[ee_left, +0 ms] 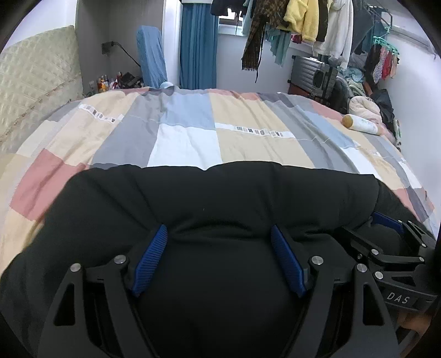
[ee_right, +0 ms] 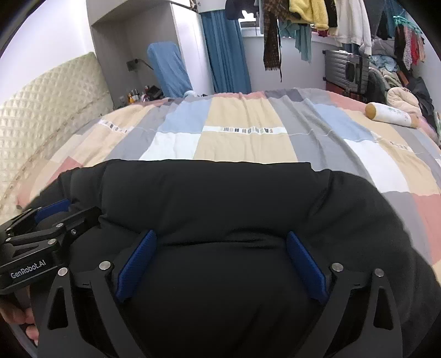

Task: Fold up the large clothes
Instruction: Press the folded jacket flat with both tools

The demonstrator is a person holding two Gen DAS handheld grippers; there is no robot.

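A big black padded garment (ee_left: 220, 192) lies folded on the near part of the bed (ee_left: 248, 129); it also fills the lower right wrist view (ee_right: 220, 198). My left gripper (ee_left: 219, 234) is wide open, its blue fingers (ee_left: 150, 260) spread on a bulge of the black fabric. My right gripper (ee_right: 220, 239) is also wide open, its blue fingers (ee_right: 136, 264) pressed against the same garment. The right gripper shows at the right edge of the left wrist view (ee_left: 397, 247), and the left gripper shows at the left edge of the right wrist view (ee_right: 49, 228). They sit side by side.
The bed (ee_right: 248, 137) has a patchwork cover and a cream quilted headboard (ee_left: 38, 79) at left. A white cylindrical bolster (ee_left: 361, 124) lies at the far right edge. Clothes hang on a rack (ee_left: 303, 24) behind; a grey suitcase (ee_left: 311, 71) and piled clothes stand beyond the bed.
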